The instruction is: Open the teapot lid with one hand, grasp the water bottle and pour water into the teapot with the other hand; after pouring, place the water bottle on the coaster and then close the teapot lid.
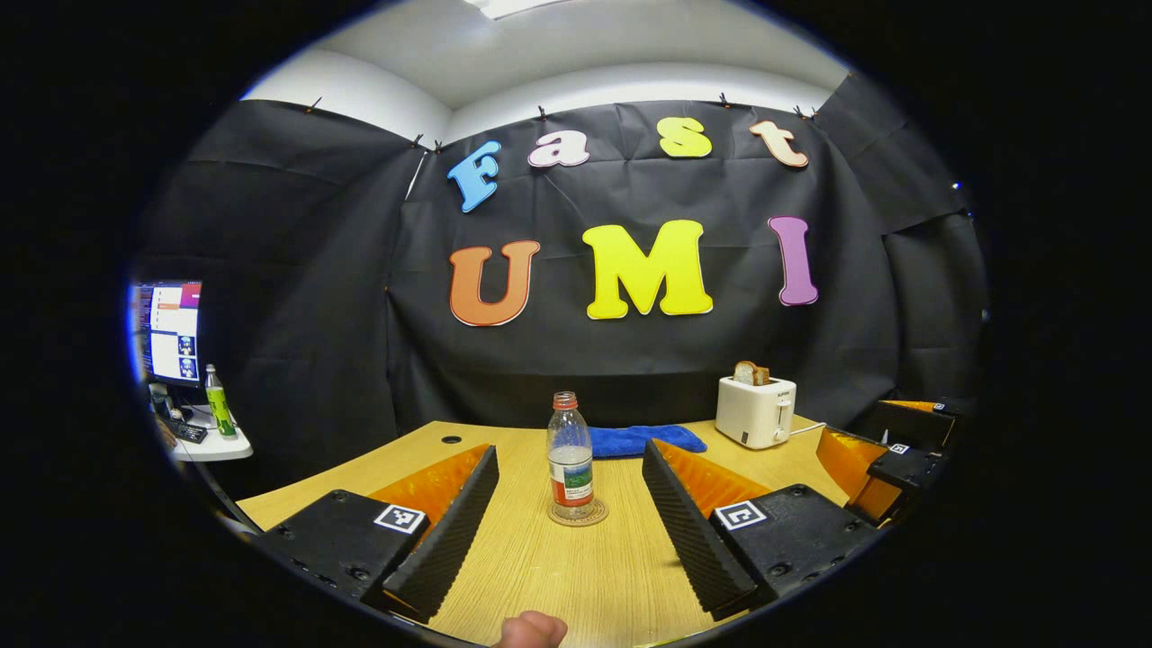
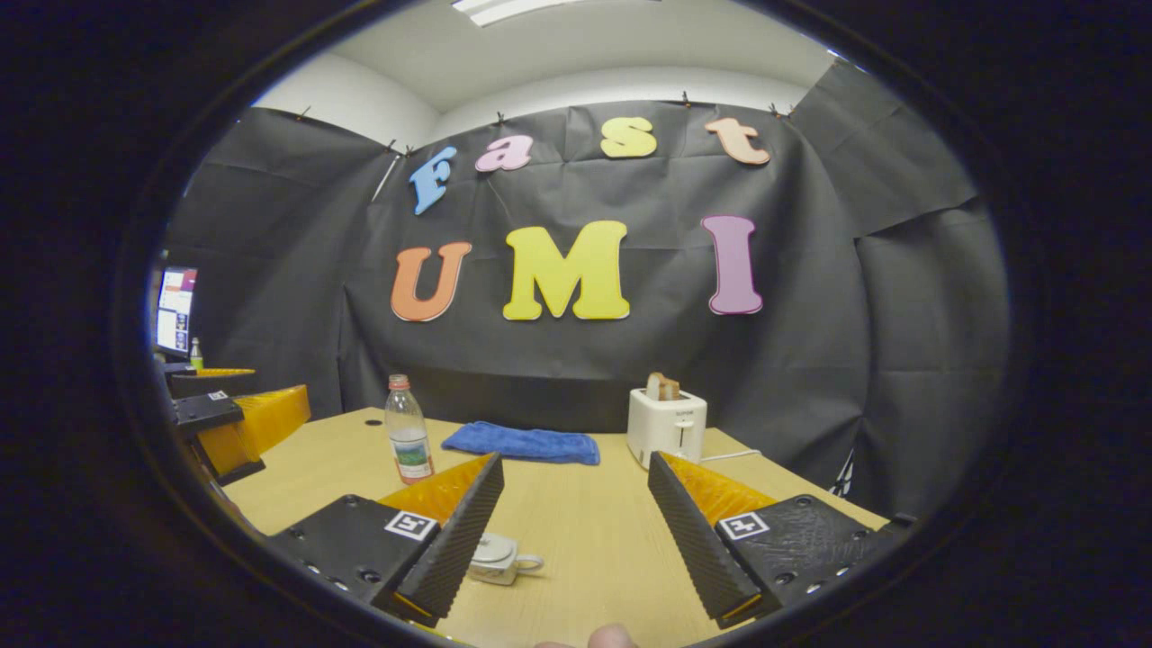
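Closest to me in the left gripper view, a fingertip (image 1: 531, 630) pokes up at the bottom edge, cut off, so I cannot make out the rest of the hand. Above it my left gripper (image 1: 571, 531) hangs over the wooden table (image 1: 594, 576) with its jaws wide apart, holding nothing. Framed between them, the water bottle (image 1: 571, 457) stands upright on the round coaster (image 1: 578, 515); I see no cap on it, and it looks about half full. Behind the bottle lies a blue cloth (image 1: 637, 440), and to the right of that a white toaster (image 1: 755, 410) with bread in its slot.

My right gripper (image 2: 576, 531) is also spread open and empty. The white teapot (image 2: 500, 558), lid on, sits on the table well in front of the bottle, partly hidden behind one finger (image 2: 450, 544); only its handle side shows clearly.
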`<action>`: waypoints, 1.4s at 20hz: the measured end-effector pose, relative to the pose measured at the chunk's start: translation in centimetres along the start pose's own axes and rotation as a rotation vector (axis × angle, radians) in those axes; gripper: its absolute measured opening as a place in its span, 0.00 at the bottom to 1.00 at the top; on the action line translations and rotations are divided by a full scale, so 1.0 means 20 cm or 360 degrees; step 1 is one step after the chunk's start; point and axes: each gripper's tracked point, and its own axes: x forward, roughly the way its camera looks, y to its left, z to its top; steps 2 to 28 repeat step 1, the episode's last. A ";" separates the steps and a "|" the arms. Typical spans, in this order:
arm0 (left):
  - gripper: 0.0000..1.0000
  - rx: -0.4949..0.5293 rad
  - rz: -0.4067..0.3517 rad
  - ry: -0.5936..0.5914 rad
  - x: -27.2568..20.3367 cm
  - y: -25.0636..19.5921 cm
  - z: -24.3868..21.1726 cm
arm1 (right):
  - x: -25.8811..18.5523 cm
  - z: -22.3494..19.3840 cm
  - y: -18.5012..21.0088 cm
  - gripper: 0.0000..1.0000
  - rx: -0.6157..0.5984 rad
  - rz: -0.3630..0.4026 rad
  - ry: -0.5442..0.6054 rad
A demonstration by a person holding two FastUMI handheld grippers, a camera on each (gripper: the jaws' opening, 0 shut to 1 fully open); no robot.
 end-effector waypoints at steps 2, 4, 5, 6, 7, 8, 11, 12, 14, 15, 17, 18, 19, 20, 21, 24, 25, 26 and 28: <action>1.00 0.0001 0.0002 -0.0001 0.00 0.00 0.00 | 0.00 0.00 0.00 0.98 0.0000 -0.0001 0.0003; 1.00 0.0001 0.0002 -0.0001 0.00 0.00 0.00 | 0.00 0.00 0.00 0.98 0.0000 -0.0001 0.0003; 1.00 0.0001 0.0002 -0.0001 0.00 0.00 0.00 | 0.00 0.00 0.00 0.98 0.0000 -0.0001 0.0003; 1.00 0.0001 0.0002 -0.0001 0.00 0.00 0.00 | 0.00 0.00 0.00 0.98 0.0000 -0.0001 0.0003; 1.00 0.0001 0.0002 -0.0001 0.00 0.00 0.00 | 0.00 0.00 0.00 0.98 0.0000 -0.0001 0.0003; 1.00 0.0001 0.0002 -0.0001 0.00 0.00 0.00 | 0.00 0.00 0.00 0.98 0.0000 -0.0001 0.0003; 1.00 0.0001 0.0002 -0.0001 0.00 0.00 0.00 | 0.00 0.00 0.00 0.98 0.0000 -0.0001 0.0003; 1.00 0.0001 0.0002 -0.0001 0.00 0.00 0.00 | 0.00 0.00 0.00 0.98 0.0000 -0.0001 0.0003; 1.00 0.0001 0.0002 -0.0001 0.00 0.00 0.00 | 0.00 0.00 0.00 0.98 0.0000 -0.0001 0.0003; 1.00 0.0001 0.0002 -0.0001 0.00 0.00 0.00 | 0.00 0.00 0.00 0.98 0.0000 -0.0001 0.0003; 1.00 0.0001 0.0002 -0.0001 0.00 0.00 0.00 | 0.00 0.00 0.00 0.98 0.0000 -0.0001 0.0003; 1.00 0.0001 0.0002 -0.0001 0.00 0.00 0.00 | 0.00 0.00 0.00 0.98 0.0000 -0.0001 0.0003; 1.00 0.0001 0.0002 -0.0001 0.00 0.00 0.00 | 0.00 0.00 0.00 0.98 0.0000 -0.0001 0.0003; 1.00 0.0001 0.0002 -0.0001 0.00 0.00 0.00 | 0.00 0.00 0.00 0.98 0.0000 -0.0001 0.0003; 1.00 0.0001 0.0002 -0.0001 0.00 0.00 0.00 | 0.00 0.00 0.00 0.98 0.0000 -0.0001 0.0003; 1.00 0.0001 0.0002 -0.0001 0.00 0.00 0.00 | 0.00 0.00 0.00 0.98 0.0000 -0.0001 0.0003; 1.00 0.0001 0.0002 -0.0001 0.00 0.00 0.00 | 0.00 0.00 0.00 0.98 0.0000 -0.0001 0.0003; 1.00 0.0001 0.0002 -0.0001 0.00 0.00 0.00 | 0.00 0.00 0.00 0.98 0.0000 -0.0001 0.0003; 1.00 0.0001 0.0002 -0.0001 0.00 0.00 0.00 | 0.00 0.00 0.00 0.98 0.0000 -0.0001 0.0003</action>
